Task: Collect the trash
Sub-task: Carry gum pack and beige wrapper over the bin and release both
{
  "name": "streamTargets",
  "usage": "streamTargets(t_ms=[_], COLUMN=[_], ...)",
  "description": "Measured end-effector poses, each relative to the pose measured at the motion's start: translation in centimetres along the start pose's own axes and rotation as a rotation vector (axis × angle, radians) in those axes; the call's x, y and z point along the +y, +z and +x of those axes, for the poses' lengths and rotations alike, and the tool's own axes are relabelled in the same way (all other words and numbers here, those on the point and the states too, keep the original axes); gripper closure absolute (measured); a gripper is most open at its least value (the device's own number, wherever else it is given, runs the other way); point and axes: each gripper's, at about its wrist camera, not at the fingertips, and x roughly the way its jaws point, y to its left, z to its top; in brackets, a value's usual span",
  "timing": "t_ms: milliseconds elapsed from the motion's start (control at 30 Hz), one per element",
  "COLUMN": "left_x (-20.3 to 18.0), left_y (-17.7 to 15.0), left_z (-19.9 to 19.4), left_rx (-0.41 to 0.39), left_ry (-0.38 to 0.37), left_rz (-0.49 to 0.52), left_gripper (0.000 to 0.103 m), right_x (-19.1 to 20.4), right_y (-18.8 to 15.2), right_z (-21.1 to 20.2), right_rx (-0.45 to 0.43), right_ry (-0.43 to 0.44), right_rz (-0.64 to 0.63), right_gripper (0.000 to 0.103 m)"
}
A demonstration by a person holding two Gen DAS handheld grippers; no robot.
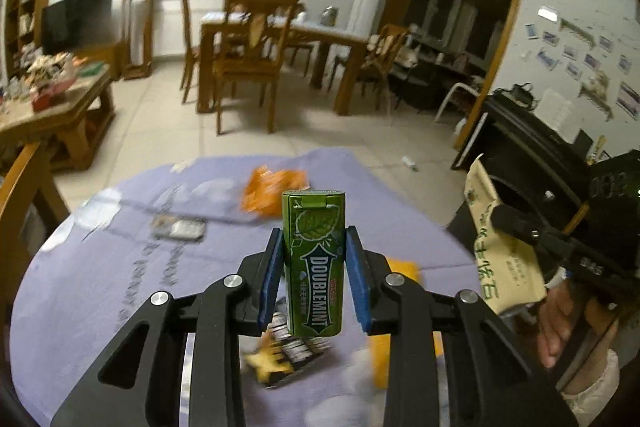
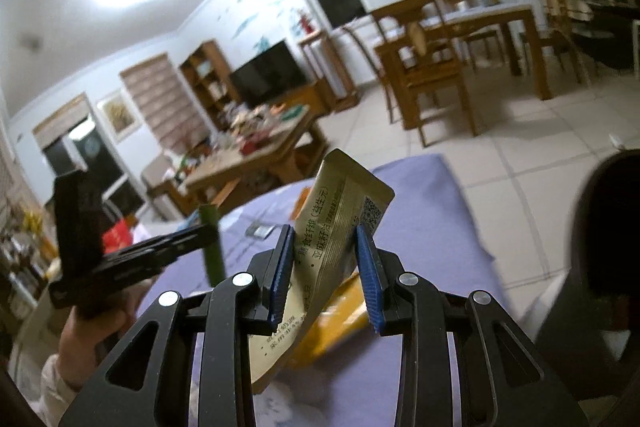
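Left gripper clamped on an upright green gum box, lifted above the surface. Stiff, light, slick-sided; gripped across the middle, likely secure. Right gripper pinching a beige packet, also aloft. Thin, floppy, near weightless; probably best kept pinched mid-body. Orange wrapper left lying.

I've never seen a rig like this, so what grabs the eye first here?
A green Doublemint gum box stands upright, clamped in the left hand-held gripper above a purple tablecloth. The right hand-held gripper pinches a beige sachet printed with Chinese text. An orange wrapper lies farther back on the cloth.
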Motion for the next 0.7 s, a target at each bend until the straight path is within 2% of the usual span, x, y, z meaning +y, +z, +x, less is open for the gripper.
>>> streamTargets(t_ms=[233,533,700], left_x=[-7.0,-16.6,-21.2], left_y=[1.4,1.0,1.1], left_z=[1.0,6.3,10.3], left_rx=[-0.02,0.053,0.108], left_ry=[-0.101,-0.309,-0.406], left_rz=[0.086,0.165,0.18], left_gripper=[0.072,0.072,0.072], right_x=[-6.4,-16.6,-20.6], right_y=[0.4,-1.6,-3.0], right_z=[-6.7,-15.9,-17.9], right_rx=[-0.11,-0.284,-0.301], right_ry=[-0.076,-0.245,-0.31], right_rz=[0.089,0.244,0.288], right_gripper=[0.071,0.071,0.071])
